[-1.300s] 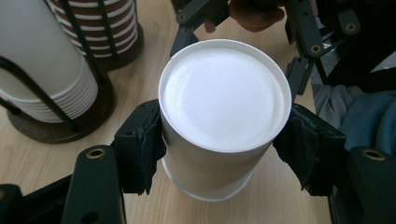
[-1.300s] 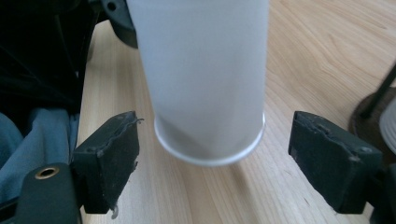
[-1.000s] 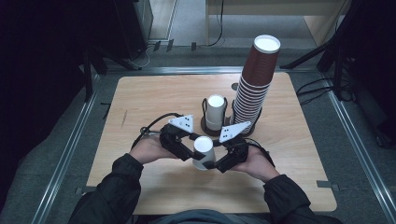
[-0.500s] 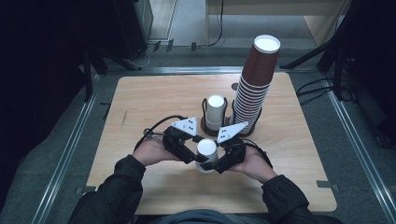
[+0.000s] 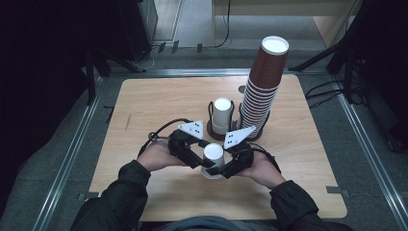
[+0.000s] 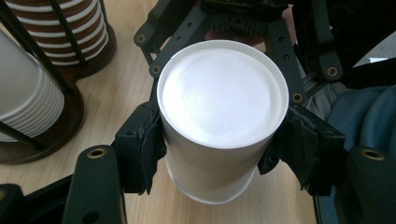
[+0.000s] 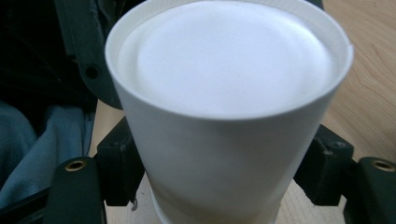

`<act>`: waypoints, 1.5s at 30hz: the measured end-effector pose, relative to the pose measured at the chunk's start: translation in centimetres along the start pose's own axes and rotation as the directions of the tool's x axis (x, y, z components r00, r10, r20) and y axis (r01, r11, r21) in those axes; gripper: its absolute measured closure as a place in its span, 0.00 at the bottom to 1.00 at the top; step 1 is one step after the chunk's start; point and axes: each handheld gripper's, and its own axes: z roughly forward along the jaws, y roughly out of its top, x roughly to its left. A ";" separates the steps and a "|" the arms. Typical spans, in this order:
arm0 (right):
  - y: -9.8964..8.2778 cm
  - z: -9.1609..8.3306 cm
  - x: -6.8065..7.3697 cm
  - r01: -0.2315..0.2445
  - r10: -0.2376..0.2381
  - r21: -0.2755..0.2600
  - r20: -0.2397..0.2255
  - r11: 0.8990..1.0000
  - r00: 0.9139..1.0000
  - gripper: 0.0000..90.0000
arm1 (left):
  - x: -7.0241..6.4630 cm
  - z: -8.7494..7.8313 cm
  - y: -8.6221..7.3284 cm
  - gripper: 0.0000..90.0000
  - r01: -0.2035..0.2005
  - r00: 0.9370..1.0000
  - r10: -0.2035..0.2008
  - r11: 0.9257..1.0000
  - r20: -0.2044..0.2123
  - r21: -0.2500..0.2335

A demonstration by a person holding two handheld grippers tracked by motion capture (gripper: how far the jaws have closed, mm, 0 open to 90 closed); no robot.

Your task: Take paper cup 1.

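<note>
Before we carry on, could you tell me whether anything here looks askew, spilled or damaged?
Nothing stands out. The white cup sits upside down between both grippers, undented; the brown stack leans slightly but stands in its holder; no spills on the table.

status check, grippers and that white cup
Left gripper shut on white paper cup, upside down. Right gripper jaws just closing in around it, grip unclear. Cup holder behind, not blocking.
</note>
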 end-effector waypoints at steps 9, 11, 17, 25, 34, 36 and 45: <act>0.0 -0.1 0.0 0.009 -0.009 -0.002 0.015 1.000 1.000 0.32 | 0.3 0.1 0.0 0.24 0.064 0.998 -0.064 0.998 0.006 0.014; 0.0 -0.1 0.0 -0.002 0.001 0.003 0.017 1.000 1.000 0.32 | 0.4 0.1 -0.1 0.17 0.070 0.997 -0.070 0.997 0.012 0.018; -0.2 -0.3 -0.3 -0.009 0.009 -0.006 0.033 1.000 0.999 0.32 | 0.8 -0.4 -0.8 0.13 0.107 0.994 -0.107 0.994 0.011 0.006; -0.4 -0.9 -0.5 -0.018 0.019 -0.041 0.043 0.999 0.999 0.32 | 1.0 -0.8 -2.5 0.09 0.162 0.986 -0.162 0.987 -0.025 0.010; -0.3 -1.1 -0.8 -0.042 0.046 -0.070 0.050 0.997 0.998 0.32 | 1.5 -0.2 -3.8 0.08 0.191 0.981 -0.190 0.982 -0.030 0.007; -0.3 -1.2 -0.8 -0.039 0.044 -0.077 0.057 0.996 0.997 0.32 | 1.5 0.0 -3.8 0.08 0.195 0.980 -0.195 0.981 -0.031 0.003; -0.5 -1.7 -1.0 -0.036 0.048 -0.152 0.075 0.988 0.996 0.32 | 1.7 0.7 -3.9 0.08 0.201 0.979 -0.201 0.980 -0.027 0.008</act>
